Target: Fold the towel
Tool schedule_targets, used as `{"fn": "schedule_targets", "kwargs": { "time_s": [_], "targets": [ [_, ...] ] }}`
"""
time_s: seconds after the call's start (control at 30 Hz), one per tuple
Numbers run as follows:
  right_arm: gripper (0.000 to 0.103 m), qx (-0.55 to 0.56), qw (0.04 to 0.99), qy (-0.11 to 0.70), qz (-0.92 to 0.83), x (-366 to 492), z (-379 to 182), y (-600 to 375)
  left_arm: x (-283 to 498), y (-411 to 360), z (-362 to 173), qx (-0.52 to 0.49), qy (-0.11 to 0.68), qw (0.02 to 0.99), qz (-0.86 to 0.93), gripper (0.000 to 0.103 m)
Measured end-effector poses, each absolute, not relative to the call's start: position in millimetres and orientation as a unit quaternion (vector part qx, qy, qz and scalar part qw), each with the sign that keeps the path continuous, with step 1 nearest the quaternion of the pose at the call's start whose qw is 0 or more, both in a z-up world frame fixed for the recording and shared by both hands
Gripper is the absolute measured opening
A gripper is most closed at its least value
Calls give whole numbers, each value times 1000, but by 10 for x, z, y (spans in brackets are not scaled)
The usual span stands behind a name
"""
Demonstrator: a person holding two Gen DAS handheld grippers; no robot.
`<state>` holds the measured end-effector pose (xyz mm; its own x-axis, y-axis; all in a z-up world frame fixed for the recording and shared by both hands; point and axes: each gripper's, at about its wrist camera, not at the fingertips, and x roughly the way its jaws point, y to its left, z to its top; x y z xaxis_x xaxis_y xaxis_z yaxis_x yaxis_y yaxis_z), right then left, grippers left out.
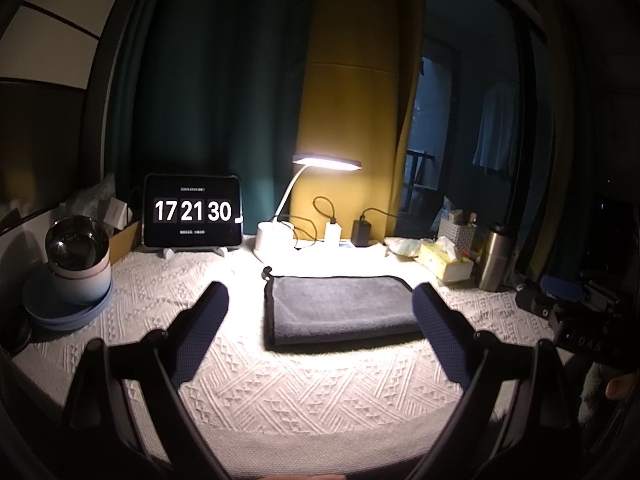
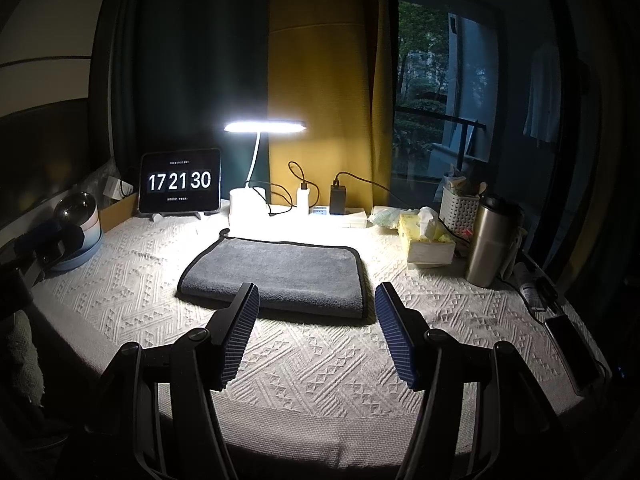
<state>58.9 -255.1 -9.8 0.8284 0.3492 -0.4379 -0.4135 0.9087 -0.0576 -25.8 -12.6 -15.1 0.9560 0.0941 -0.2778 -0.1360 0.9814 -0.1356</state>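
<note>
A dark grey towel [image 1: 340,308] with black edging lies folded flat in a rectangle on the white textured tablecloth [image 1: 280,392], under the desk lamp; it also shows in the right wrist view [image 2: 276,272]. My left gripper [image 1: 320,296] is open and empty, held above the cloth just in front of the towel. My right gripper [image 2: 316,292] is open and empty, near the towel's front right edge. The right gripper's body also shows at the right edge of the left wrist view [image 1: 576,308].
A tablet clock [image 2: 180,181], lit desk lamp [image 2: 264,126], chargers and a power strip [image 2: 340,216] line the back. A tissue box [image 2: 426,236], white basket [image 2: 458,208] and steel flask [image 2: 490,240] stand right. A phone [image 2: 572,352] lies at the right edge. A bowl on plates [image 1: 76,264] stands left.
</note>
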Motion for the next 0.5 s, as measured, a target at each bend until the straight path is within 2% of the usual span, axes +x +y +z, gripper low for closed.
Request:
{"fn": "schedule_targets", "kwargs": {
  "time_s": [0.5],
  "targets": [
    [64, -74, 953, 214, 203, 596, -102, -2535, -278, -164, -144, -79, 128, 987, 55, 94]
  ]
}}
